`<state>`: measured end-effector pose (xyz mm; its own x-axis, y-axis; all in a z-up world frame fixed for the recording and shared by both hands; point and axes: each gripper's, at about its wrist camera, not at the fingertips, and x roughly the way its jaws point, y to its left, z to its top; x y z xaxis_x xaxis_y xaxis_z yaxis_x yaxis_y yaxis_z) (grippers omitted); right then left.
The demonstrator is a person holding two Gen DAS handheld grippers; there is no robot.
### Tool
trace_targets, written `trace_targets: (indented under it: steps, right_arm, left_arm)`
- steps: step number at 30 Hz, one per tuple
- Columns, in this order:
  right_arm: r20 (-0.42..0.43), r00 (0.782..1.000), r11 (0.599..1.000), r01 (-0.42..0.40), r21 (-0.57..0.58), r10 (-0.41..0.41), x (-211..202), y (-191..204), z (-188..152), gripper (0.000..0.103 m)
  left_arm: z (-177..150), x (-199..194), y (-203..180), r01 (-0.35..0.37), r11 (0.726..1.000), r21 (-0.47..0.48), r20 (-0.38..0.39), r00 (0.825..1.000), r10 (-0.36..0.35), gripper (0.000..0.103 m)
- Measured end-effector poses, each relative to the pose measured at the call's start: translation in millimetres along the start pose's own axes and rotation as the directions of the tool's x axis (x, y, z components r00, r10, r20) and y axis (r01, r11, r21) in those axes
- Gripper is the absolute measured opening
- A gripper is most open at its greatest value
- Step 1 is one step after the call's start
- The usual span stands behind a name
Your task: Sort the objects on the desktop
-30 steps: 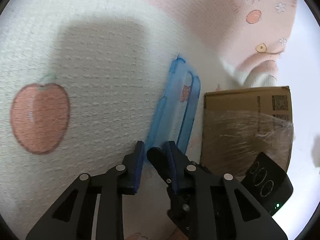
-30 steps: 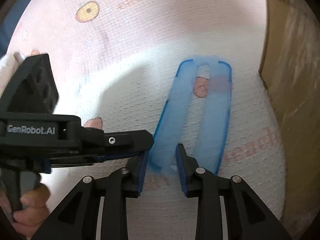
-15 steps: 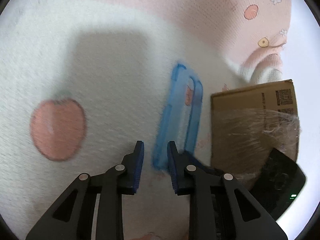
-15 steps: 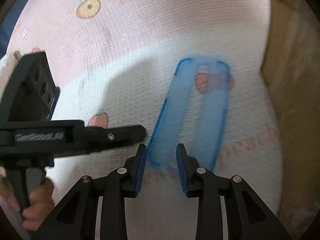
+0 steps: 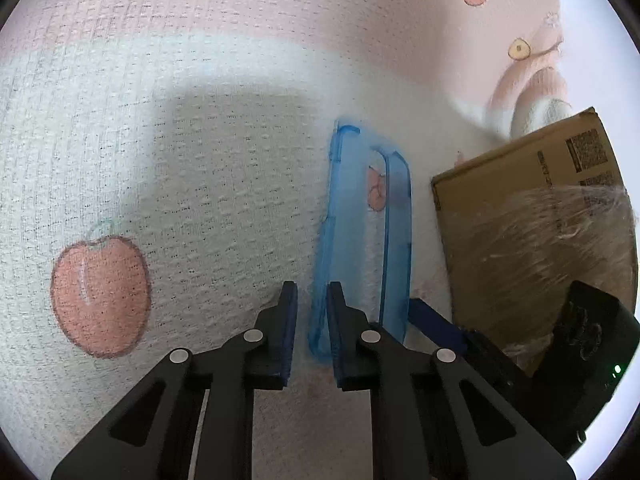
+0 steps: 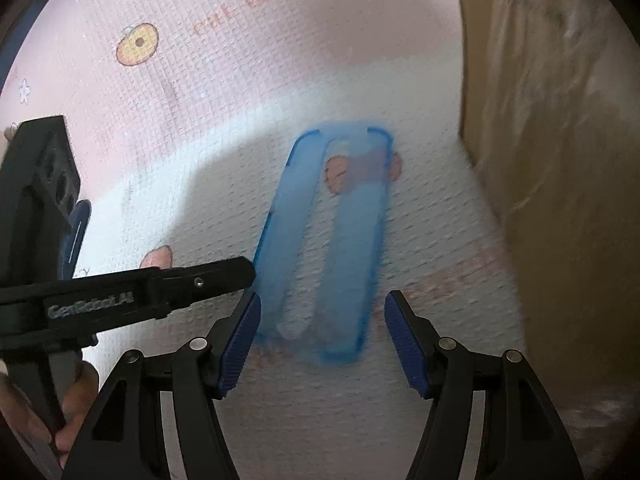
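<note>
Nearest you, your left tongs [image 5: 312,288] have just been closing and stand narrow around the near left corner of the blue phone case [image 5: 332,220]. The case's side wall lies against the right pad, but a sliver of cloth shows beside the left pad, so I judge this a pinch being set and not yet pressing.

Your right tongs [image 6: 323,295] have just been opening and stand spread wide. They straddle the same near end without touching it. That reads as a handover: one side lets go so the other can take the wall alone. Your hand [image 6: 76,392] on the left handle shows at the bottom left of the right wrist view.

The case lies flat on the printed cloth [image 5: 220,200] that covers the desk, between the peach print [image 5: 100,296] and the film-wrapped cardboard box [image 5: 520,208]. It sits near the box but apart from it.

Its long axis runs straight away from you, roughly along the box's side. The near short end is at the tongs, and the far, rounded end points toward the pink band of the cloth. A long slot runs down its middle, through which a small print shows. The thin wall is likely soft, so take it low.
</note>
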<state>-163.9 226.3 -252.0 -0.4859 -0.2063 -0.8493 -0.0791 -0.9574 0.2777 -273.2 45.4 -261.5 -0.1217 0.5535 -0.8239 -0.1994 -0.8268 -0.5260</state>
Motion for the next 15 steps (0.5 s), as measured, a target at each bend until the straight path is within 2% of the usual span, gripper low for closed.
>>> trace_targets:
  steps: [3, 4, 6, 10, 12, 15]
  right_arm:
    - [0.02, 0.997, 0.995, -0.079, 0.068, 0.078, 5.3, -3.0, 8.3, 0.062]
    - [0.023, 0.994, 0.988, -0.113, 0.102, 0.111, 5.0, -6.2, 9.6, 0.052]
    - [0.026, 0.989, 0.978, -0.146, 0.146, 0.144, 0.3, -12.9, 7.8, 0.043]
    - [0.068, 0.986, 0.978, -0.159, 0.135, 0.151, -15.7, -11.1, 5.5, 0.031]
    - [0.112, 0.979, 0.976, -0.181, 0.121, 0.168, -24.5, -6.9, 7.6, 0.027]
    - [0.141, 0.964, 0.966, -0.241, 0.095, 0.226, -34.9, -1.5, 14.8, 0.025]
  left_arm:
    - [0.9, -0.1, 3.3, 0.019, 1.0, -0.006, -0.019, 1.0, -0.019, 0.017]
    - [1.4, -0.2, 4.5, 0.029, 1.0, -0.008, -0.028, 0.999, -0.029, 0.016]
    - [0.9, -2.4, 5.1, 0.024, 1.0, 0.004, -0.024, 0.999, -0.024, 0.017]
    - [0.3, -9.2, 7.4, 0.009, 1.0, 0.011, -0.011, 1.0, -0.009, 0.017]
    - [-0.7, -12.4, 11.0, 0.024, 1.0, -0.004, -0.01, 1.0, -0.024, 0.016]
    - [-1.7, -15.1, 18.8, 0.081, 0.995, -0.05, -0.012, 0.997, -0.082, 0.016]
